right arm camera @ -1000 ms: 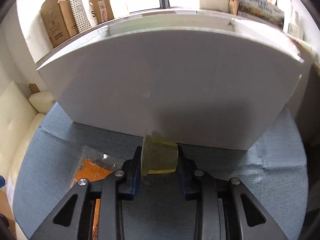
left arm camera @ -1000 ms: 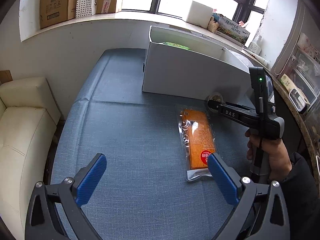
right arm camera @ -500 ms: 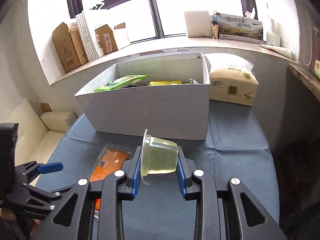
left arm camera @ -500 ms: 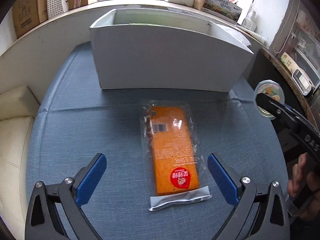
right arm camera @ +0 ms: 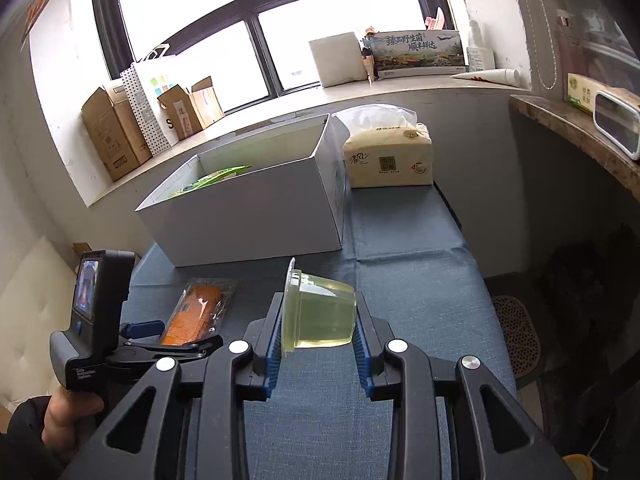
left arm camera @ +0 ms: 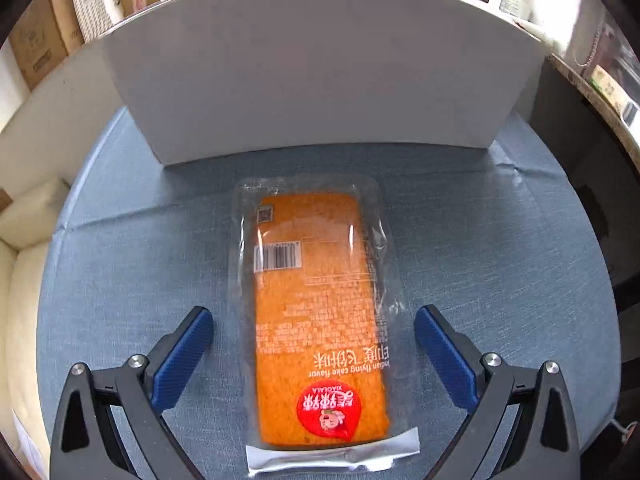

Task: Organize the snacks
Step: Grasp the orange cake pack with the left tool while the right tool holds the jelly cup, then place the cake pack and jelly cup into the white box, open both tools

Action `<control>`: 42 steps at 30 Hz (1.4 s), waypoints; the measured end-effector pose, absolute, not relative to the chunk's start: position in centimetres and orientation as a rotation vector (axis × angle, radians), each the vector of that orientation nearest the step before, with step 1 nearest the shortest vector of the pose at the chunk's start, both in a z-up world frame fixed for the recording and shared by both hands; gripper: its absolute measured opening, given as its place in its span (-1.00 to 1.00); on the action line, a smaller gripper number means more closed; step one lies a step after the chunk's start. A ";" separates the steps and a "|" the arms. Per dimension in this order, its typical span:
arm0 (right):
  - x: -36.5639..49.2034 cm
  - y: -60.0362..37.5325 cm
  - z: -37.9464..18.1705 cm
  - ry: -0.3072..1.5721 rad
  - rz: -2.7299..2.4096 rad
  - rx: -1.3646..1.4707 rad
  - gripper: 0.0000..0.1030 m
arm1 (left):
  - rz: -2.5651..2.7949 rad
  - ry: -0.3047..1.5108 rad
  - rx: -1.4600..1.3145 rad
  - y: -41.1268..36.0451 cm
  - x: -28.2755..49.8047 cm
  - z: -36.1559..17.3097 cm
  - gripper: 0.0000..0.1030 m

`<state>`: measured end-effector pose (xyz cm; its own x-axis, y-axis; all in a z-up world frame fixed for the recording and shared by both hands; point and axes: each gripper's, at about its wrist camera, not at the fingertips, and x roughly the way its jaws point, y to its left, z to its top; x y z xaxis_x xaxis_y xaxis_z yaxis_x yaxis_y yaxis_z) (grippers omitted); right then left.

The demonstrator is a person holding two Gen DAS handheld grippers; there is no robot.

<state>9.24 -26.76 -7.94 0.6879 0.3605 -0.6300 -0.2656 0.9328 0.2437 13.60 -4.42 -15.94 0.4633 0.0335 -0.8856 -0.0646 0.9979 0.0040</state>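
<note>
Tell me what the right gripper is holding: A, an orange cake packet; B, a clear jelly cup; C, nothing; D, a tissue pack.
B: the right gripper is shut on the clear jelly cup, while the orange cake packet lies on the table between the open left gripper's fingers.

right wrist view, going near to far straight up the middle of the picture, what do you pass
right tongs shut on the jelly cup → bare blue tablecloth → white box with green packets inside → windowsill → window
</note>
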 end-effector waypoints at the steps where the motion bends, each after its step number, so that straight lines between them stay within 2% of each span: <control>1: 9.3 -26.7 -8.1 0.737 0.347 0.133 -0.36 | 0.053 1.082 -0.033 -4.4 13.6 -16.0 1.00; 3: 9.4 -26.5 -8.4 0.747 0.345 0.130 -0.36 | 0.042 1.080 -0.036 -4.2 13.7 -16.0 0.99; 4: 9.3 -26.5 -8.4 0.749 0.348 0.131 -0.36 | 0.035 1.073 -0.033 -4.1 13.6 -15.8 0.89; 5: 9.3 -26.4 -8.5 0.752 0.353 0.131 -0.36 | 0.029 1.056 -0.027 -4.1 13.4 -15.5 0.64; 7: 9.2 -26.1 -8.6 0.753 0.356 0.124 -0.36 | 0.019 1.047 -0.012 -3.7 13.0 -15.0 0.41; 10: 9.1 -25.7 -8.9 0.765 0.358 0.125 -0.35 | -0.001 1.036 -0.033 -2.9 12.4 -14.4 0.21; 15: 9.0 -24.9 -9.0 0.767 0.377 0.110 -0.35 | -0.035 0.988 -0.114 -0.2 10.3 -12.1 0.19; 24: 9.7 -22.4 -7.5 0.744 0.446 0.074 -0.35 | -0.024 0.845 -0.097 2.7 9.0 -5.4 0.19; 34: 15.0 -19.0 -0.9 0.631 0.519 0.042 -0.35 | -0.007 0.744 -0.074 4.4 14.1 2.6 0.20; 42: 21.7 -16.6 1.7 0.601 0.496 0.027 -0.35 | 0.003 0.748 -0.012 4.2 22.7 3.6 0.20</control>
